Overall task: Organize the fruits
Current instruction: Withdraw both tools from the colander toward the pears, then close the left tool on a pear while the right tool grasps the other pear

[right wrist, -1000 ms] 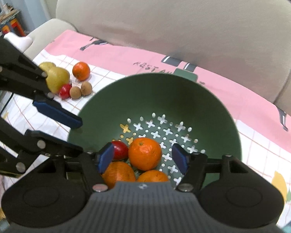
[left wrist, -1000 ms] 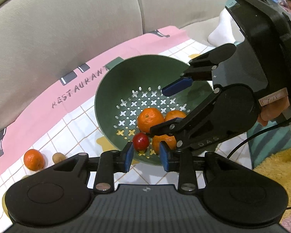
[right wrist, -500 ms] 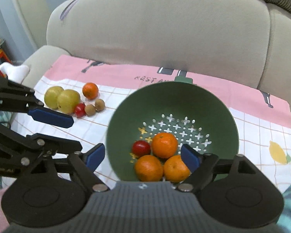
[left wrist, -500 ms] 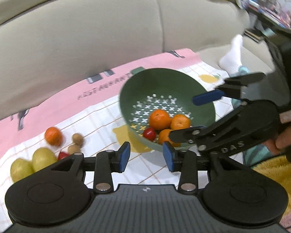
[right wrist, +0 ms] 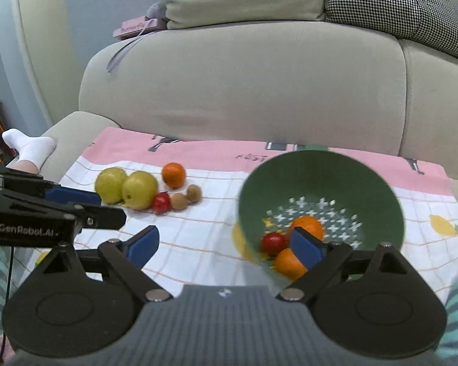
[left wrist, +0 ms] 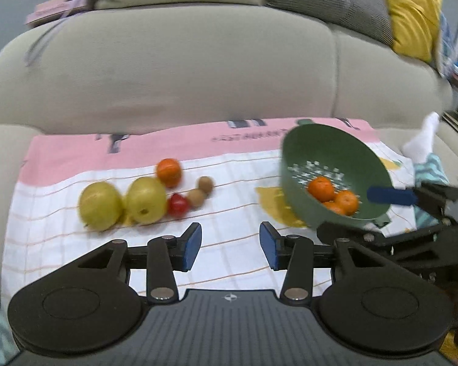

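Item: loose fruit on a checked cloth [right wrist: 198,238] spread over a sofa seat. Toward the cloth's left edge — two yellow-green apples [right wrist: 126,187], one tangerine [right wrist: 173,175], one small red fruit [right wrist: 161,202], two brown kiwis [right wrist: 186,197], touching or nearly so.

Green colander [right wrist: 320,177] near the right edge holds three tangerines and a red fruit.

Left gripper [left wrist: 230,245]: fingers parted, empty. Right gripper [right wrist: 226,245]: fingers wide apart, empty.

Handling, judged: apples firm, smooth, heaviest — grip across the widest girth. Kiwis small, likely to roll; red fruit soft-skinned, wants light pressure.
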### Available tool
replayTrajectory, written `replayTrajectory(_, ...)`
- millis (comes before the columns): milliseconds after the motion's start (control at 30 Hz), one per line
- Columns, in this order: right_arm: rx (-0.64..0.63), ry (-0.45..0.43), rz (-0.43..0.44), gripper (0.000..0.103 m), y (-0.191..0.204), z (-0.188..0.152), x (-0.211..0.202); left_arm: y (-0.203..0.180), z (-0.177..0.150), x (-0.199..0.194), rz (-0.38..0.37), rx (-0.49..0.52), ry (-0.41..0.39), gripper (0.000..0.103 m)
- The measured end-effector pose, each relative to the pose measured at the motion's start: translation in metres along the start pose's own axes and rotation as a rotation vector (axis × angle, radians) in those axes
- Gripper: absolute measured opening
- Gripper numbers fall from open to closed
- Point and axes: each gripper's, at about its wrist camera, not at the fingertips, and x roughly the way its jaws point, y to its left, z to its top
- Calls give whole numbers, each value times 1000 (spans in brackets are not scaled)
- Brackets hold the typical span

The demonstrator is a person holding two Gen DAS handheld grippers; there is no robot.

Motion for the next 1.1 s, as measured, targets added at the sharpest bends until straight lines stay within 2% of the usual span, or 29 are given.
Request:
replayTrajectory(367,-64,21,59,89,46,-18,22,46,-21,-1,101,-132,-65,54)
replayTrajectory(667,-124,53,90,89,71,-19,54,78,-27,22,144,-190,-23,57)
replayTrajectory(900,-230,53,98,89,95,-9,86,101,-14,42,196,-198,5,57)
replayTrajectory(1100,-318,29,93,89,112,6,114,121,-1,59,192,-185,31,57)
